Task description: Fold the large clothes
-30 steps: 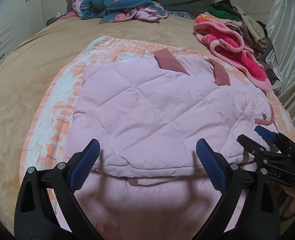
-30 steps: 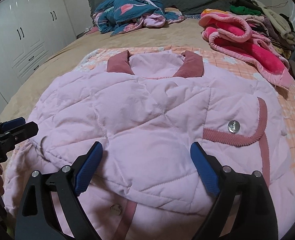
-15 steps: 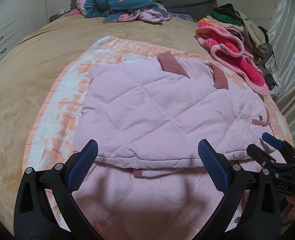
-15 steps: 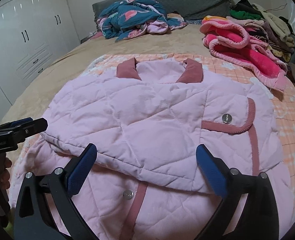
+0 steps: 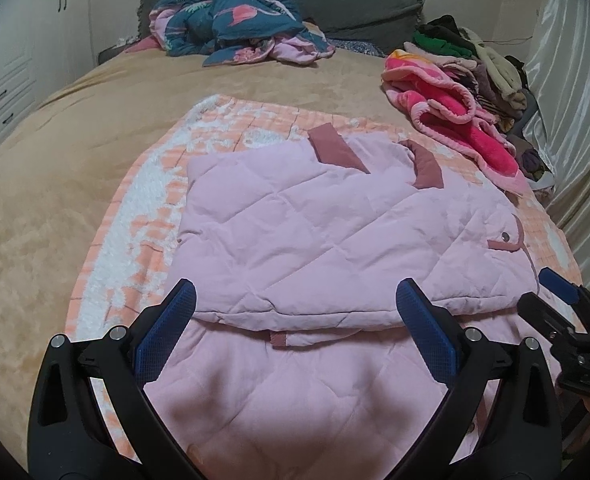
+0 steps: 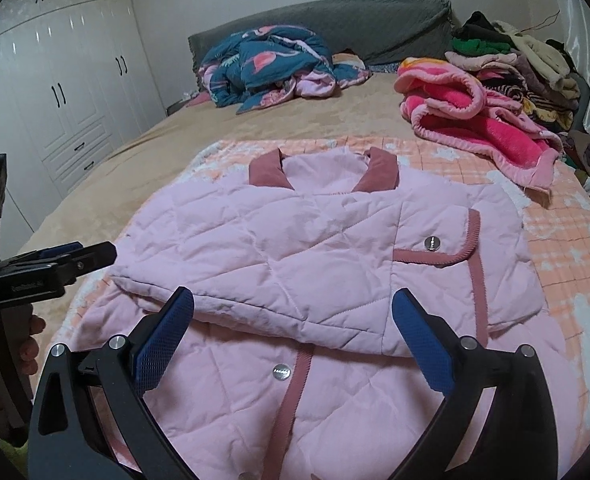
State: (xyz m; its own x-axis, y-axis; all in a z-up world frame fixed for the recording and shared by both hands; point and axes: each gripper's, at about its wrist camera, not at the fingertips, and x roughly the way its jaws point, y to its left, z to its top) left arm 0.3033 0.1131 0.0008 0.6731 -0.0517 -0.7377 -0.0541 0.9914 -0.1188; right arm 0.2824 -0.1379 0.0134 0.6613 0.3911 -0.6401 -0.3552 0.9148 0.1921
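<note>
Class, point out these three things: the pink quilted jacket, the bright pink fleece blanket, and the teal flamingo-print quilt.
pink quilted jacket [image 6: 295, 256]: right wrist view, folded front panel.
bright pink fleece blanket [image 6: 495, 132]: right wrist view, upper surface.
teal flamingo-print quilt [image 5: 235, 20]: left wrist view, crumpled top.

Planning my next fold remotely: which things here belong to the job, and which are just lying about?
Job:
pink quilted jacket, part folded
left gripper, open
right gripper, open

Lying about:
flamingo quilt
pink fleece blanket
clothes pile
orange checked blanket, under the jacket
</note>
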